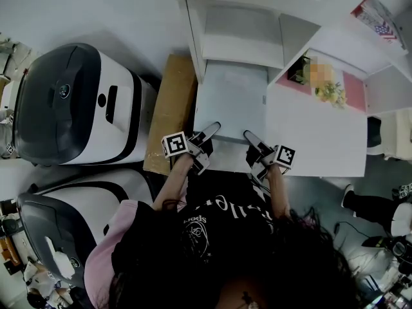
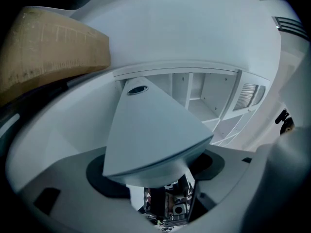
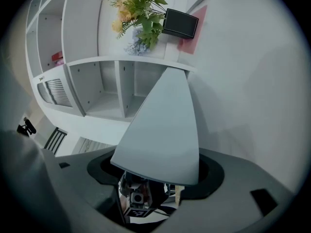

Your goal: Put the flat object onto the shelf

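Note:
A flat pale grey panel [image 1: 232, 102] lies level in front of the white shelf unit [image 1: 241, 37], its far edge at the shelf's lower opening. My left gripper [image 1: 209, 134] is shut on the panel's near left corner and my right gripper [image 1: 253, 140] on its near right corner. In the left gripper view the panel [image 2: 150, 135] runs out from between the jaws of the left gripper [image 2: 155, 174] towards the shelf compartments [image 2: 204, 96]. In the right gripper view the panel [image 3: 165, 130] likewise leaves the right gripper [image 3: 160, 171] towards the open shelf cells [image 3: 112, 81].
Two white-and-black machines [image 1: 77, 102] stand at the left, with a brown cardboard sheet [image 1: 174, 108] between them and the shelf. To the right is a white top [image 1: 322, 140] with flowers [image 1: 331, 92] and a small black frame [image 3: 180, 23].

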`<control>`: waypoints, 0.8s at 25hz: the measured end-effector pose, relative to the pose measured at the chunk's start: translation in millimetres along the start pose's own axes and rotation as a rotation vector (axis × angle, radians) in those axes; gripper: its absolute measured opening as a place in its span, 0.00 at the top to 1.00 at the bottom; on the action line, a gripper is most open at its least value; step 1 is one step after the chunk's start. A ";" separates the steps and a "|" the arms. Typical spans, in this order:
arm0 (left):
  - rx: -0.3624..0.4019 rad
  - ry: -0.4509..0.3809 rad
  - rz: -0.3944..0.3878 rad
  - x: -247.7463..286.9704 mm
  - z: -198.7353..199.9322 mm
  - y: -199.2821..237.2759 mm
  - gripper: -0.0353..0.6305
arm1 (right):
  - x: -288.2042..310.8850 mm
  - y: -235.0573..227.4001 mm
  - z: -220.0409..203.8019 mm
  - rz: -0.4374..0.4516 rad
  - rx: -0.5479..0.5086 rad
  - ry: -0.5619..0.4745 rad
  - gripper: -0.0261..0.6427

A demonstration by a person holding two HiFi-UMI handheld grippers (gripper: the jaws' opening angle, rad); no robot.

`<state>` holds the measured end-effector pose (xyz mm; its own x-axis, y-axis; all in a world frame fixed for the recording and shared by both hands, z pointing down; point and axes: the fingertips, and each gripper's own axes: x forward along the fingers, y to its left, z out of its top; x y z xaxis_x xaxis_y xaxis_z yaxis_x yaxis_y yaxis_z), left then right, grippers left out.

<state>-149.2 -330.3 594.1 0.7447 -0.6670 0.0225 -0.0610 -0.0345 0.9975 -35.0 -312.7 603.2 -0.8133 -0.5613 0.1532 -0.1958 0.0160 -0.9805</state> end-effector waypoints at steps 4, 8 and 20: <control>0.016 0.012 0.019 11.7 10.7 5.6 0.43 | 7.9 -4.6 15.5 -0.006 -0.001 -0.012 0.48; 0.000 0.008 0.018 25.5 18.7 6.7 0.43 | 14.7 -9.3 32.2 -0.009 0.001 -0.036 0.48; 0.048 -0.043 0.017 77.8 71.3 14.8 0.43 | 44.2 -15.6 102.0 -0.059 0.012 -0.217 0.48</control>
<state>-139.5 -435.7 605.9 0.7144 -0.6988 0.0354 -0.1056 -0.0577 0.9927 -12.0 -422.2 612.8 -0.6632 -0.7262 0.1811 -0.2314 -0.0311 -0.9724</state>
